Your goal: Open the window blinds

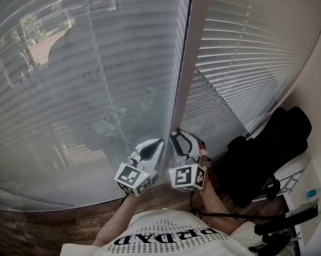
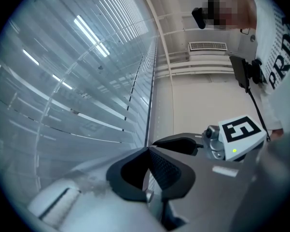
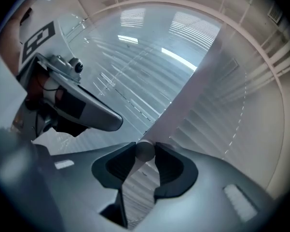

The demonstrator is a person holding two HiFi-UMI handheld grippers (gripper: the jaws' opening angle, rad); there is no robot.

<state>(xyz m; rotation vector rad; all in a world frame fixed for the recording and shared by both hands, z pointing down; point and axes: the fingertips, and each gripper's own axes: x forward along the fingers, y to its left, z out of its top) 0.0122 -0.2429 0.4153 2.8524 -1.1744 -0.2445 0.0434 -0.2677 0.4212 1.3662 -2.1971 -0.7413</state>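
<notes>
Blinds [image 1: 85, 89] are seen whole from the head view; a rod [image 3: 145, 151] pinched by the right gripper [image 3: 145, 149] is seen only close up. The left gripper [image 2: 148, 151] is closed.

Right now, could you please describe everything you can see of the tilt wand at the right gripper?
The tilt wand shows mainly end-on in the right gripper view, as a small, round grey tip that is smooth and plastic-looking. It sits between the fingers of the right gripper, whose dark inner faces press on it from both sides. It lies at the foot of the pale window post. Its shaft cannot be made out.
</notes>
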